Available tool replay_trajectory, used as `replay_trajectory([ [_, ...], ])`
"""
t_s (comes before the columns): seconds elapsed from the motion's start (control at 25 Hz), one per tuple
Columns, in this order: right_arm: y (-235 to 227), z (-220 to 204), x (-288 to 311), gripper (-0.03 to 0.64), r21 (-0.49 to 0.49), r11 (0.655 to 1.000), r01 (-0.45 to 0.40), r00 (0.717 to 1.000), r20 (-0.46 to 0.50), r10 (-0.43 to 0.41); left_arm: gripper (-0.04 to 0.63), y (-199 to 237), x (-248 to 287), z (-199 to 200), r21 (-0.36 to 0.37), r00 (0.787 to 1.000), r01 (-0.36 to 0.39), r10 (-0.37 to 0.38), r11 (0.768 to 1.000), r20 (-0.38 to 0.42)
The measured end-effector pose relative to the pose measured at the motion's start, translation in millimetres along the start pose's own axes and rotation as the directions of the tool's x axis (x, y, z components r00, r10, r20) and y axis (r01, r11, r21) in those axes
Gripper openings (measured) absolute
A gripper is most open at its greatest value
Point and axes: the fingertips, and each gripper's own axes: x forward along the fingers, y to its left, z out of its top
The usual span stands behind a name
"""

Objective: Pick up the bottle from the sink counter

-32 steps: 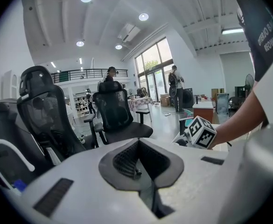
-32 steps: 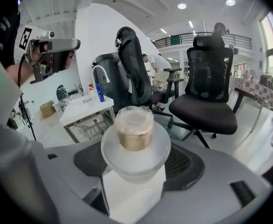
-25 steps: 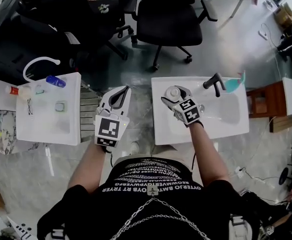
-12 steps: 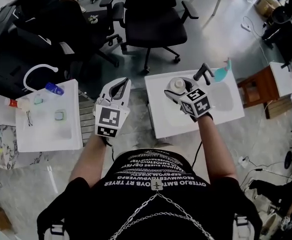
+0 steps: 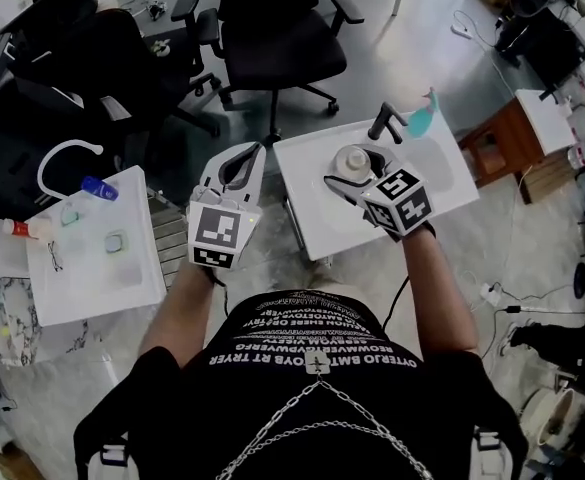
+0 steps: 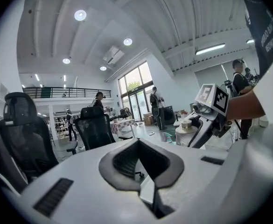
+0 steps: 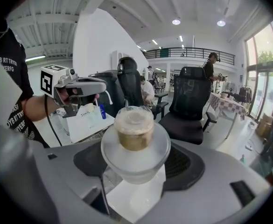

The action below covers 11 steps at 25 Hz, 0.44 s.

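Slippage worries us: the jaws of the right gripper (image 5: 356, 166) clamp the round bottle (image 7: 135, 129) over the worktop (image 5: 312, 213), and a tilt could drop it. Left of the worktop, the left gripper (image 5: 244, 160) has its jaws pressed together, empty.

The white sink counter (image 5: 307, 203) carries a black faucet (image 5: 384, 123) and a teal object (image 5: 423, 121).

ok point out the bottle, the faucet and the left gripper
bottle (image 7: 135, 130), right gripper view, on its cap
faucet (image 5: 385, 123), head view, on its black stem
left gripper (image 5: 255, 151), head view, between its fingertips
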Motion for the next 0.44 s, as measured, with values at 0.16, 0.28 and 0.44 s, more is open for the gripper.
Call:
replay_trajectory([
  [0.16,10,-4,-8,0.333,0.005,1.000,0.018,1.000,0.001,-0.018,0.005,-8,-10,-2,-0.006,1.000,0.012,-0.012,1.000,-0.005],
  [0.28,13,-5,-8,0.333,0.006,1.000,0.025,1.000,0.010,-0.025,0.005,-10,-16,-1,-0.007,1.000,0.011,-0.011,1.000,0.003],
  [0.44,18,-7,-1,0.333,0.009,0.999,0.032,0.999,0.014,-0.032,0.005,-11,-25,-8,0.005,1.000,0.023,-0.023,1.000,-0.002],
])
